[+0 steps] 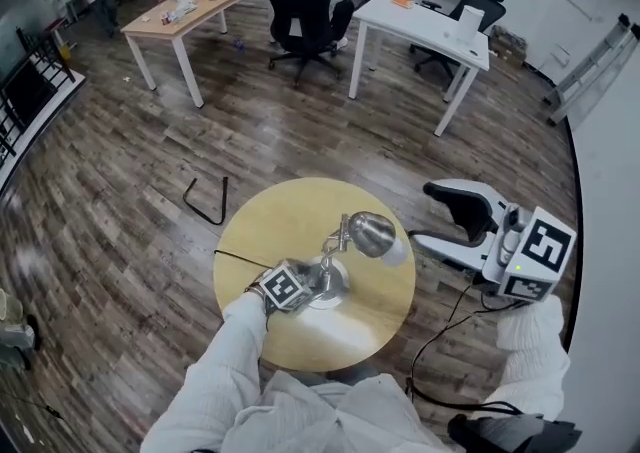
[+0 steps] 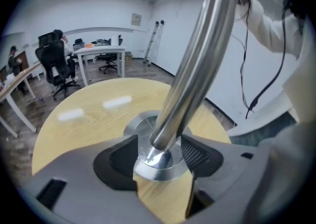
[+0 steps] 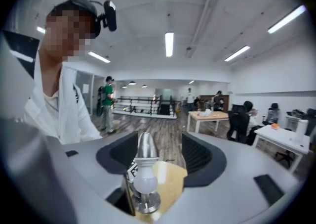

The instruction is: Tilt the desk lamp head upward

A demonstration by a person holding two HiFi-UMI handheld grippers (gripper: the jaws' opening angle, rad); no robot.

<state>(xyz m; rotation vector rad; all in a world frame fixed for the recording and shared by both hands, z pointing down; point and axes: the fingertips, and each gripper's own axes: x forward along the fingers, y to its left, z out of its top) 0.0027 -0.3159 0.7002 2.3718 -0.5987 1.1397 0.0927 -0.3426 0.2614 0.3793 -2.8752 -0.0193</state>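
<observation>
On the round yellow tabletop [image 1: 285, 206], right of its middle, the desk lamp [image 1: 338, 244] is standing on its chrome base [image 1: 336, 294]. Its stem [image 2: 192, 69] is leaning up and away toward the tabletop's right side.

The lamp head [image 1: 371, 232] is lying roughly level, with its white bulb [image 1: 398, 252] reaching out close to the right rim.

The left gripper [image 1: 320, 281] is coming in from the near side. Its jaws are sitting narrow on either side of the stem's foot, with the pads pressing against the metal just above the base disc.

The right gripper [image 1: 422, 213] is hanging off the tabletop beyond the right edge, apart from the bulb. Its jaws are standing wide and pointing back at the lamp.

In the right gripper view the lamp head [image 3: 145, 150] and bulb [image 3: 144, 181] are lining up in the gap between the jaws. They are lying farther off, though, and nothing is touching either pad.

The left and far parts of the tabletop are lying bare. A thin black cable [image 1: 235, 259] is running in across the left edge toward the base.

Wooden floor [image 1: 120, 231] is spreading open round the left and far sides, with a bent black bar [image 1: 205, 203] lying just off the rim. Desks [image 1: 425, 31] and chairs [image 1: 300, 6] are standing well apart. The white wall [image 1: 615, 171] is closing in beside the right gripper.
</observation>
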